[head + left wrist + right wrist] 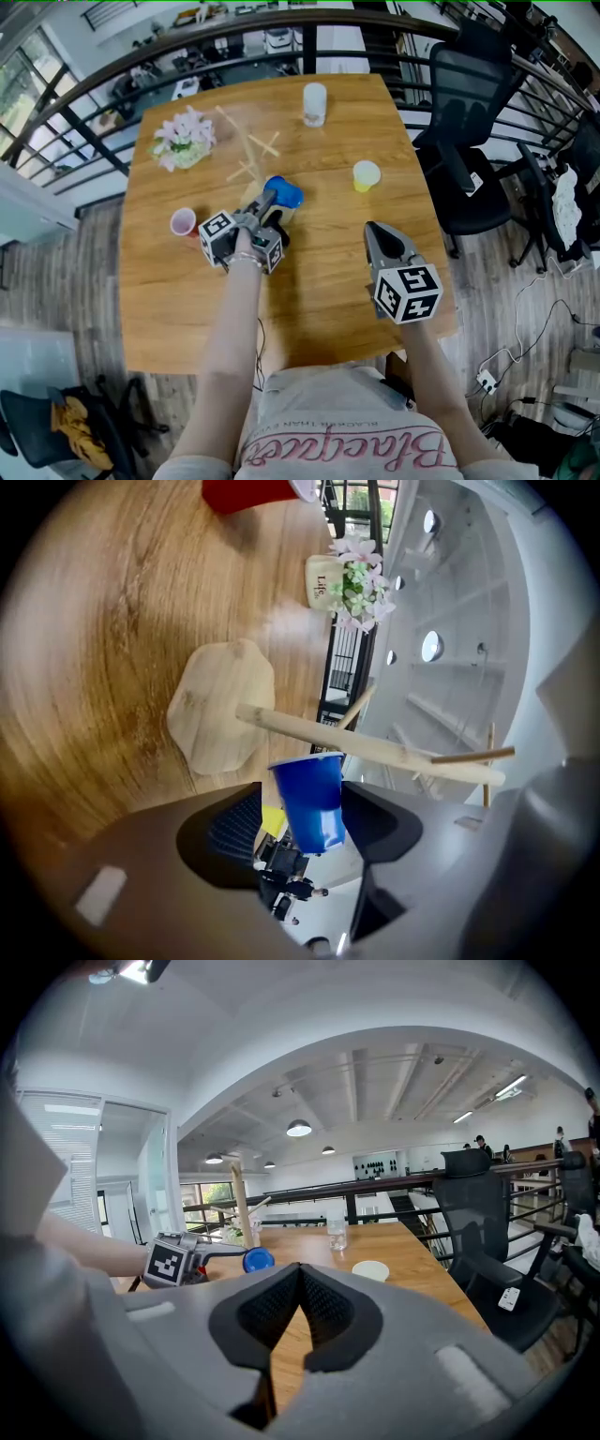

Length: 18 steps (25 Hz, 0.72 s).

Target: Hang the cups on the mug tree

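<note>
Left gripper [274, 205], clamped on the blue cup [311, 803], holds it rim-first just beside the trunk of the mug tree [375, 748], whose nearest peg [473, 757] juts out further up from the base [220, 705], while the right gripper [373, 232], jaws together and empty, hangs well away from that tree.

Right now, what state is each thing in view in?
left gripper: shut on the blue cup
blue cup: held off the table by the mug tree, not hung
mug tree: upright, pegs bare
pink cup: upright on the table
yellow cup: upright on the table
clear cup: upright on the table
right gripper: shut, empty
</note>
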Each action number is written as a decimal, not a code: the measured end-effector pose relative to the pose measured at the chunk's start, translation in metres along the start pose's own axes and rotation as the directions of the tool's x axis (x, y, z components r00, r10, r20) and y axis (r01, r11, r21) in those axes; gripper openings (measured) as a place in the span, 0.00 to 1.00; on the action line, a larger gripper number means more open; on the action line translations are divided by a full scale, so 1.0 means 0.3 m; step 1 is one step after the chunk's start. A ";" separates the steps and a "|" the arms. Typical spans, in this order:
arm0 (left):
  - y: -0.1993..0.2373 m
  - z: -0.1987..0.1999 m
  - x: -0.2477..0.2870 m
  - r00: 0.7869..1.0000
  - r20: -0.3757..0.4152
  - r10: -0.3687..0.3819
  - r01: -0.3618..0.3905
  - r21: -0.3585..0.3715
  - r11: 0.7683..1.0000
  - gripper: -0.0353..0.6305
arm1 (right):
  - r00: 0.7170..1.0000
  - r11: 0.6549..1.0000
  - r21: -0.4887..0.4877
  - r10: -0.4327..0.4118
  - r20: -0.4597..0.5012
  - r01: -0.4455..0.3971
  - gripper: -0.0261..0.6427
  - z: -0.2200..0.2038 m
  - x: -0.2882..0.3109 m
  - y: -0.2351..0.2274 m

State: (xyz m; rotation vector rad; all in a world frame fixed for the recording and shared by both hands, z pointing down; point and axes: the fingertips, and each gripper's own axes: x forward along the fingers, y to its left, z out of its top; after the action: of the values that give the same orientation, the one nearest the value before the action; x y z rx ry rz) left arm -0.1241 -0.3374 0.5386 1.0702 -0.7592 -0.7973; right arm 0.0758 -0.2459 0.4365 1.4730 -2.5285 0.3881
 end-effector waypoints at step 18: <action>-0.168 0.004 -0.149 0.985 0.170 -0.008 -0.073 0.463 0.883 0.58 | 0.999 1.000 -0.005 0.021 0.047 -0.021 0.04 0.053 -0.012 0.027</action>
State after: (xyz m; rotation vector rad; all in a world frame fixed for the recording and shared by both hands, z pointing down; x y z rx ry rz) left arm -0.1570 -0.3134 0.4848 1.4296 -1.1505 -0.6949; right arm 0.0699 -0.2440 0.4193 1.4719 -2.5810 0.3544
